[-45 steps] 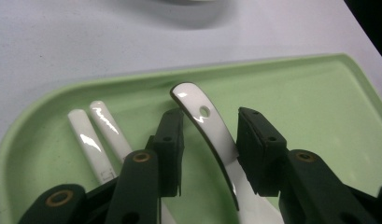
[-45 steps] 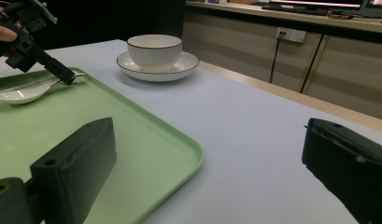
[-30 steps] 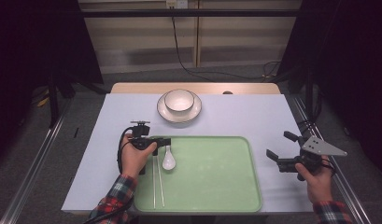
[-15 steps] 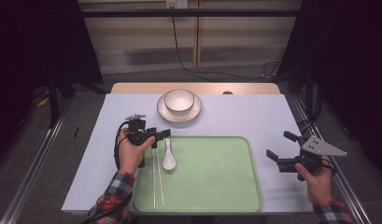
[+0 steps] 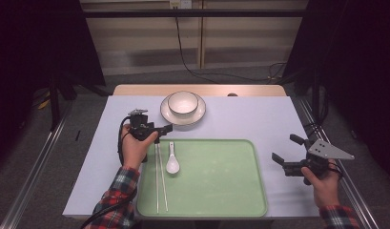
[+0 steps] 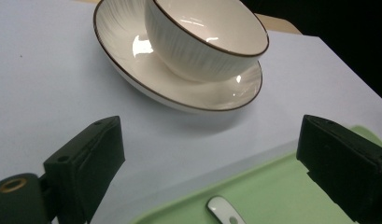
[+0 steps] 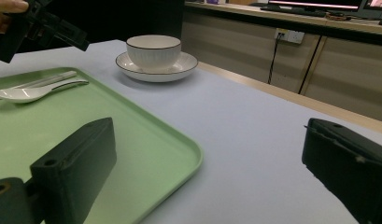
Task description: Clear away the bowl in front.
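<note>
spoon is lying released on the green tray, bowl end toward the person, handle pointing up toward the tray's far edge, just beside the chopsticks that lie lengthwise along the tray's left side. fingers of the left gripper have just been opening and are now seen wide apart with nothing between them; in the left gripper view the two black fingers stand far apart over bare tabletop, with the tip of the spoon handle showing below them on the tray corner. compared with a second ago, the left gripper is found lifted and drawn back from the spoon toward the tray's far left corner, so the placing of the spoon is judged done. ahead of these fingers the bowl is seen sitting on its saucer, off the tray, near its far edge; it is judged the likely next item to be brought over. right gripper is held by the right hand beside the tray's right edge, fingers spread wide and empty, nothing touched; in the right gripper view its fingers frame the tray rim and tabletop. bowl and saucer are untouched so far.
</note>
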A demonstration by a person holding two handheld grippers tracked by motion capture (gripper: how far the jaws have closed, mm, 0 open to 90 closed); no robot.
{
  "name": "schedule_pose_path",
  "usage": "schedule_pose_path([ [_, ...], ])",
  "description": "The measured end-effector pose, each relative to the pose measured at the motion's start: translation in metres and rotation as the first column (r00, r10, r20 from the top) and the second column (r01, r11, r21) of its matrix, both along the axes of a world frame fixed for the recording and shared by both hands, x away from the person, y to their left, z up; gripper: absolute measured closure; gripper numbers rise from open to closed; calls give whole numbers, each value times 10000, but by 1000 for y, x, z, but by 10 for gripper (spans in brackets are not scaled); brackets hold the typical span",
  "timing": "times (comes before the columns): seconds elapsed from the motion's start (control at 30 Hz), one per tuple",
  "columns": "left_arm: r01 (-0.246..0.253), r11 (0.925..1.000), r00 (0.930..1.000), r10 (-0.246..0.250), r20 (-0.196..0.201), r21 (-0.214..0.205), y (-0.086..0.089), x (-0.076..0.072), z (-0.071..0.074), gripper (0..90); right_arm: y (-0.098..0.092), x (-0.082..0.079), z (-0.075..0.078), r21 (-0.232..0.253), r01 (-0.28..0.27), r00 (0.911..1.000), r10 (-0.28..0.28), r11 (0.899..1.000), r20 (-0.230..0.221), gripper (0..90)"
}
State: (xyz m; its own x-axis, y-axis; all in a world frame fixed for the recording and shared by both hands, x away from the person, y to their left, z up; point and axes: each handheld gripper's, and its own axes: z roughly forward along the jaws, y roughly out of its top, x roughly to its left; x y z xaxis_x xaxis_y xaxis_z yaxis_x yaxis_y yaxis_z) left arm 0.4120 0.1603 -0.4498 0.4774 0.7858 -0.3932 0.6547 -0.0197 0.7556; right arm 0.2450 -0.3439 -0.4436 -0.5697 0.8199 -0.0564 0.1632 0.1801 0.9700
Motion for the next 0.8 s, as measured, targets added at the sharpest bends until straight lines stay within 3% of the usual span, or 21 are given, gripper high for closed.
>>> schedule_pose_path([
  [0.1, 75, 10000, 9999, -75, 96, 55, 0, 6, 2, 48, 0, 0, 0, 35, -5, 10000, 5, 10000, 11, 22],
  [0.43, -346, 9987, 9990, 335, 293, 384, -1, 24, 8, 28, 0, 0, 0, -42, 1, 10000, -1, 10000, -47, 22],
  [0.6, -549, 9983, 9977, 542, 399, 168, -3, 36, 11, 25, 0, 0, 0, -69, -14, 10000, 14, 10000, -19, 23],
  [0.8, -717, 9970, 9961, 700, 529, 309, -9, 51, 14, 24, 0, 0, -1, -43, -37, 10000, 37, 10000, -12, 23],
])
